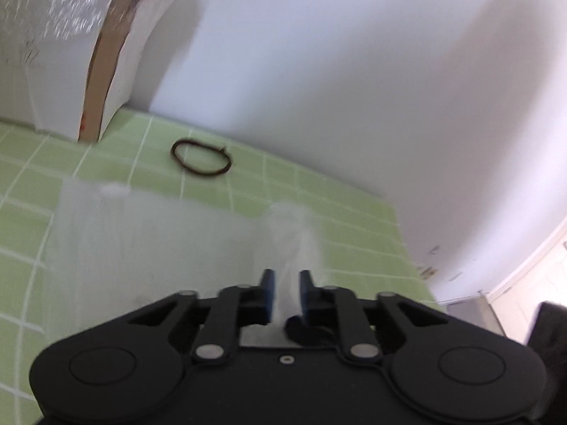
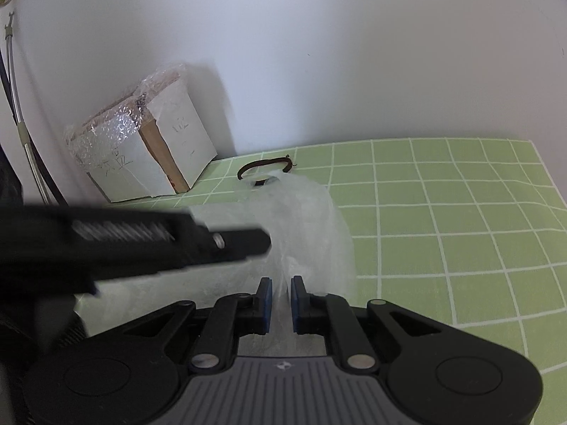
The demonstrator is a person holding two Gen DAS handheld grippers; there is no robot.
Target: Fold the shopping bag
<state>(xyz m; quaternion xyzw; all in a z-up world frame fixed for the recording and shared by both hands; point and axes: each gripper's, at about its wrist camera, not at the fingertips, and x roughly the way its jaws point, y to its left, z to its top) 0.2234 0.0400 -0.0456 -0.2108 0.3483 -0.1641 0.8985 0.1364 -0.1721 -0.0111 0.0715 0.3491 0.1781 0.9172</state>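
A thin, clear plastic shopping bag (image 1: 149, 233) lies over the green checked mat (image 1: 319, 205), blurred in the left wrist view. My left gripper (image 1: 286, 276) holds a bunched strip of it between the blue pads, jaws nearly closed. In the right wrist view the bag (image 2: 304, 212) rises in a crumpled fold, its handle hole at the far end. My right gripper (image 2: 281, 283) pinches the bag's near edge. The left gripper's body (image 2: 149, 241) crosses that view from the left, blurred.
A white cardboard box (image 2: 159, 148) wrapped in bubble film stands against the wall at the mat's (image 2: 460, 219) far left corner. A dark hair tie (image 1: 202, 159) lies on the mat beyond the bag. Cables (image 2: 14, 81) hang at the left wall. The mat's right edge drops off.
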